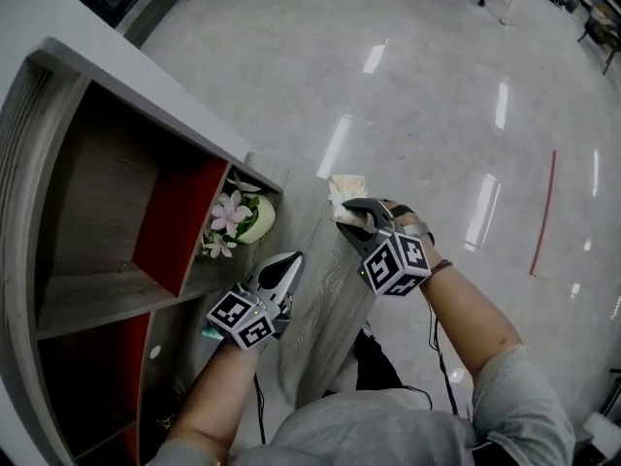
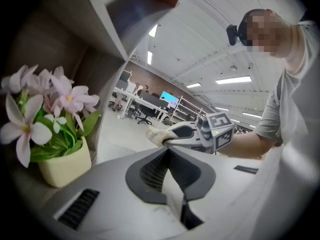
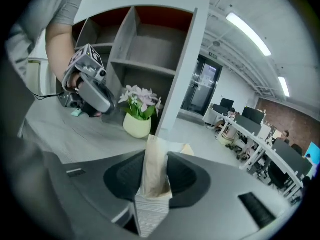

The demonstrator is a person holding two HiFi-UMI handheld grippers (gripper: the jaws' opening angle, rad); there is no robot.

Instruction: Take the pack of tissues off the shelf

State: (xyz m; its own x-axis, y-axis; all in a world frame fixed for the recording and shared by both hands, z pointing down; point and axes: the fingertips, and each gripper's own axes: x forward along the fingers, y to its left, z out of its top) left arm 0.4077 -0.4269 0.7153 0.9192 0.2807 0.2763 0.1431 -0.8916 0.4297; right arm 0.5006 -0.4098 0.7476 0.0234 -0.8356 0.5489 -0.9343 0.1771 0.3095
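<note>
My right gripper (image 1: 351,212) is shut on the pack of tissues (image 1: 346,190), a thin beige and white packet held on edge over the far end of the grey wooden table (image 1: 325,304), out in front of the shelf. In the right gripper view the pack (image 3: 154,176) stands upright between the two pads and sticks out past them. The left gripper view shows the same pack (image 2: 156,134) at the front of the right gripper (image 2: 172,132). My left gripper (image 1: 291,263) hovers low over the table beside the shelf, its jaws together with nothing between them.
The grey shelf unit (image 1: 97,212) with red back panels stands at the left. A pale pot of pink flowers (image 1: 254,219) sits at its lower corner on the table, just left of my left gripper. A small teal object (image 3: 77,112) lies under the left hand. Shiny floor and office desks lie beyond.
</note>
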